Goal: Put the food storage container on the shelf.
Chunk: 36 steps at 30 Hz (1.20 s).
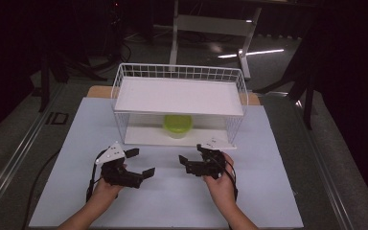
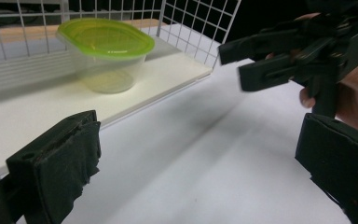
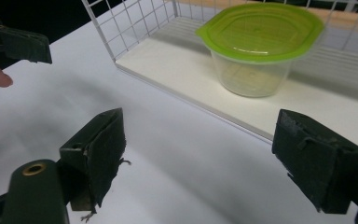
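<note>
A clear plastic container with a green lid (image 1: 178, 125) stands on the lower shelf of a white wire rack (image 1: 120, 91), under its upper board. Both grippers hover over the white table sheet in front of the rack, a short way from the shelf's front edge. My left gripper (image 1: 141, 163) is open and holds nothing; its view has the container (image 2: 105, 51) ahead to the left and the right gripper (image 2: 279, 58) at the upper right. My right gripper (image 1: 191, 156) is also open and holds nothing, with the container (image 3: 256, 46) ahead to the right.
The rack's upper board (image 1: 179, 96) covers the lower shelf from above, and wire walls close its sides and back. The white sheet (image 1: 172, 201) spreads wide around both hands. A cable (image 1: 43, 177) trails off the left edge. Dark floor and a stand (image 1: 211, 24) lie behind.
</note>
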### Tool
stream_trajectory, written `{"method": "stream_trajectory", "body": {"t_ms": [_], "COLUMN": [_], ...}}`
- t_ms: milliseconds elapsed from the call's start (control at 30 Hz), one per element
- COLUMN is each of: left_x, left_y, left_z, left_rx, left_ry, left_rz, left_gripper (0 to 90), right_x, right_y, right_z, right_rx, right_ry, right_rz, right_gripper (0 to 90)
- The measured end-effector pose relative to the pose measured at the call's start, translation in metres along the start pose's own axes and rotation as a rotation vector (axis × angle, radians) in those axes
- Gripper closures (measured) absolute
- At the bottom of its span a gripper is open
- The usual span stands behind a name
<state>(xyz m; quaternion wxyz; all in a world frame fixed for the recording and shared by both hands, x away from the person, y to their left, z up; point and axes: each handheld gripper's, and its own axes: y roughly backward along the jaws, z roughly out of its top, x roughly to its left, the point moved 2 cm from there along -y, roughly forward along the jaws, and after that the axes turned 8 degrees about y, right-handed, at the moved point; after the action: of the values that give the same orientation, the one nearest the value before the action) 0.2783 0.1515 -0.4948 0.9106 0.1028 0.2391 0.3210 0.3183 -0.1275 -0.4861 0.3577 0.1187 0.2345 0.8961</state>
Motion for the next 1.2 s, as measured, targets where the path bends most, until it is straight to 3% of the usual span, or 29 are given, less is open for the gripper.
{"method": "stream_trajectory", "body": {"t_ms": [367, 633, 1200], "left_x": [0.004, 0.006, 0.013], "left_y": [0.022, 0.036, 0.059], "left_z": [-0.005, -0.011, -0.021], "left_rx": [-0.01, -0.006, -0.001], "left_ry": [0.011, -0.005, -0.012], "left_rz": [0.01, 0.018, 0.067], "left_gripper": [0.8, 0.8, 0.8], "right_x": [-0.011, -0.019, -0.03], "right_y": [0.032, 0.053, 0.096], "right_z": [-0.013, -0.025, -0.05], "right_rx": [-0.024, -0.033, -0.034], "right_ry": [0.006, 0.002, 0.009], "right_rz": [-0.013, -0.015, -0.057], "right_gripper": [17.1, 17.1, 17.0]}}
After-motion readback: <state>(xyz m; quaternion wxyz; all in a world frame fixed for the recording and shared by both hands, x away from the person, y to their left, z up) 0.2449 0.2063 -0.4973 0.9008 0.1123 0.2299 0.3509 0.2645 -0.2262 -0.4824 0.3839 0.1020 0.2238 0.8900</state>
